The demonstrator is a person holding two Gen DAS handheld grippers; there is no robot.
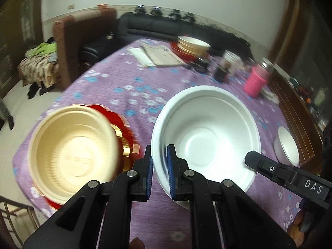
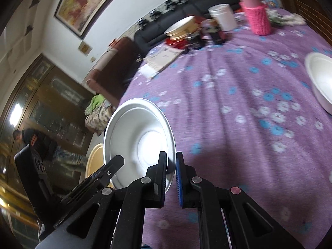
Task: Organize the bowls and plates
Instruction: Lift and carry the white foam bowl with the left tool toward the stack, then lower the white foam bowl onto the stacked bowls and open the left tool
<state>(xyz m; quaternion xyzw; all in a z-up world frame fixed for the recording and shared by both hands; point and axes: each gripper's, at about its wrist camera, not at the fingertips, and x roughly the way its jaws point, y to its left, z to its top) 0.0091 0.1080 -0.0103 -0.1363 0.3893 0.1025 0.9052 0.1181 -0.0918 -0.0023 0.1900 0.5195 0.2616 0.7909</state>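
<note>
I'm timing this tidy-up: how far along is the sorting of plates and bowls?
Done, it seems: a stack of bowls sits on a red plate at the far edge. In hand: the left tongs and right tongs both pinch the rim of one large white bowl. Left: the cream bowl on its red-gold plate and a smaller white bowl stand apart.

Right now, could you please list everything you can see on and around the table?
large white bowl: 1, white, near table edge, both grippers pinching its rim
small white bowl: 1, white, right side
cream bowl: 1, cream, on red-gold plates, left
far bowl stack: cream, on red plate, far edge
pink bottle: 1, far right
white cup: 1, far side
papers: far side
tablecloth: purple, flowered
left gripper: shut on rim
right gripper: shut on rim
</note>
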